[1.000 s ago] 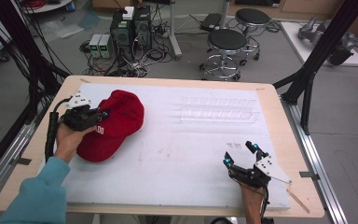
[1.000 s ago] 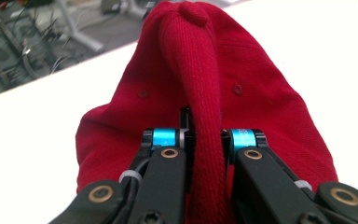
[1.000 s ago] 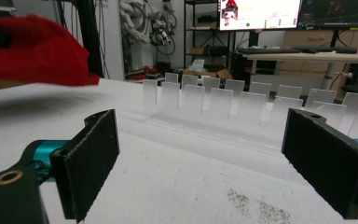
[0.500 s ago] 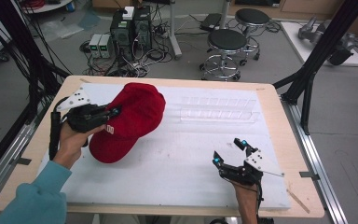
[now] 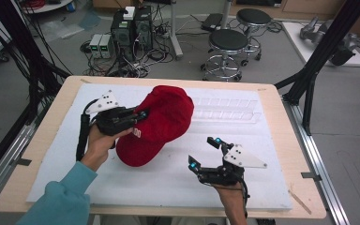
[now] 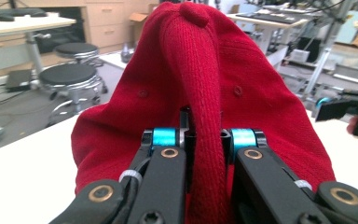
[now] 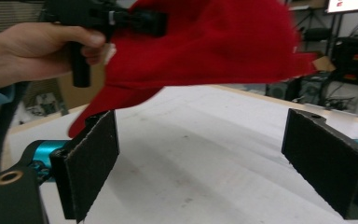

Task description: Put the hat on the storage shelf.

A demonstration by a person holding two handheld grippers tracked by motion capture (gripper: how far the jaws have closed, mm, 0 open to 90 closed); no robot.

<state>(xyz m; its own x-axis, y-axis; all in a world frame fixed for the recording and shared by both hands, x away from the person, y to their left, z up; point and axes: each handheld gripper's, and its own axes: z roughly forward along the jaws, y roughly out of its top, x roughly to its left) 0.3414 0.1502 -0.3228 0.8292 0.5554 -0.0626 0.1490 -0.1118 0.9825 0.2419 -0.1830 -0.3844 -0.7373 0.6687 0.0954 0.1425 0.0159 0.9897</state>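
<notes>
Carried rightward since a second ago, one red baseball cap lifted above the white surface, left claw pinched on a crown fold, right claw wide open, empty, nearer the cap.

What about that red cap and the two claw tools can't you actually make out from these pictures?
- The white marking on the red cap: too small to read in the high view, partly hidden by the left gripper.
- The cap's inside and underside: turned away in the high view.
- The cap's brim: blurred in the right gripper view, cut off by the top edge.
- The clear tray on the table: its contents are too faint to tell.
</notes>
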